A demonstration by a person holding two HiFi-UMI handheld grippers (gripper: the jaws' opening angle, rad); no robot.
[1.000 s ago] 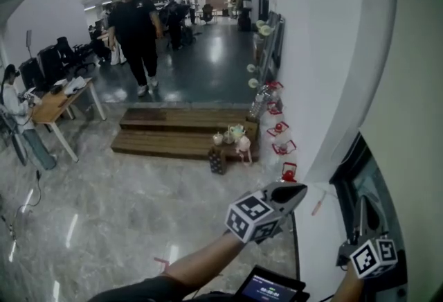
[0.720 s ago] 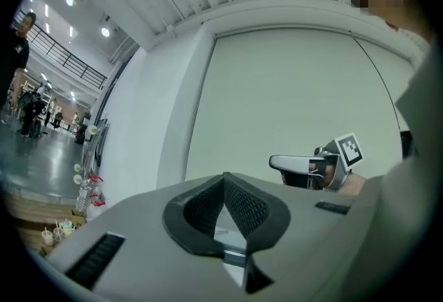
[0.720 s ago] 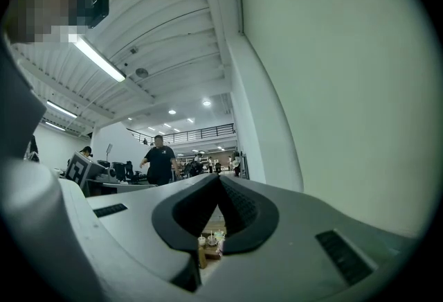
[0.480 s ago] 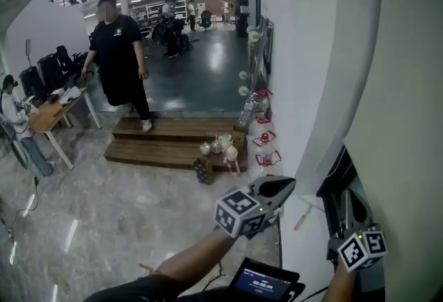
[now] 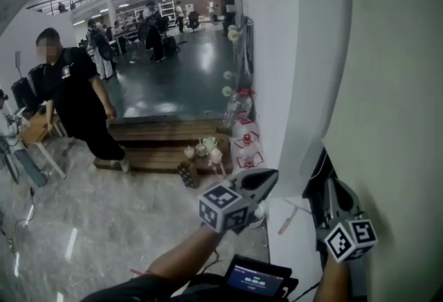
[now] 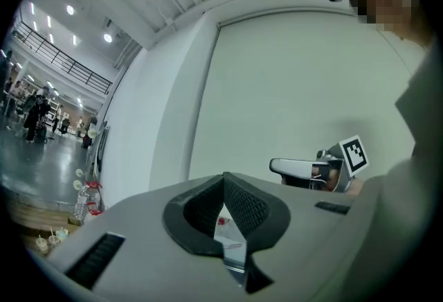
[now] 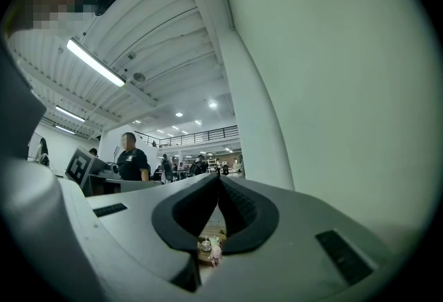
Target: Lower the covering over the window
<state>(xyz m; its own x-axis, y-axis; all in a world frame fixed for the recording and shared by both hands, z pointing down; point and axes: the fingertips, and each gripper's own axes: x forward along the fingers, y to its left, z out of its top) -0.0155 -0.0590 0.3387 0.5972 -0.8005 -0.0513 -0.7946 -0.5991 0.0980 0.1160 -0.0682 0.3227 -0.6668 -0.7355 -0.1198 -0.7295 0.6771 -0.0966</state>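
The window covering (image 5: 394, 86) is a pale green blind that fills the right of the head view. Below its lower edge a dark strip of window (image 5: 320, 179) shows above the white sill (image 5: 296, 242). My right gripper (image 5: 333, 190) is shut with nothing between its jaws, its tip pointing up at that dark strip just under the blind's edge. My left gripper (image 5: 268, 177) is also shut and empty, held left of the sill by the white pillar. The blind (image 6: 297, 86) fills the left gripper view, with the right gripper (image 6: 277, 167) in front of it. The blind (image 7: 332, 72) also fills the right gripper view.
A person in black (image 5: 73, 100) walks over the floor at the left, near wooden steps (image 5: 156, 134) that carry small cups. Red stands (image 5: 246, 145) line the wall base. A thin red stick (image 5: 287, 223) lies on the sill. A screen device (image 5: 256, 278) sits at the bottom.
The person in black has come down the steps toward the left. Both grippers have drifted a little left in the view and stay shut; the right one stays under the blind's edge.
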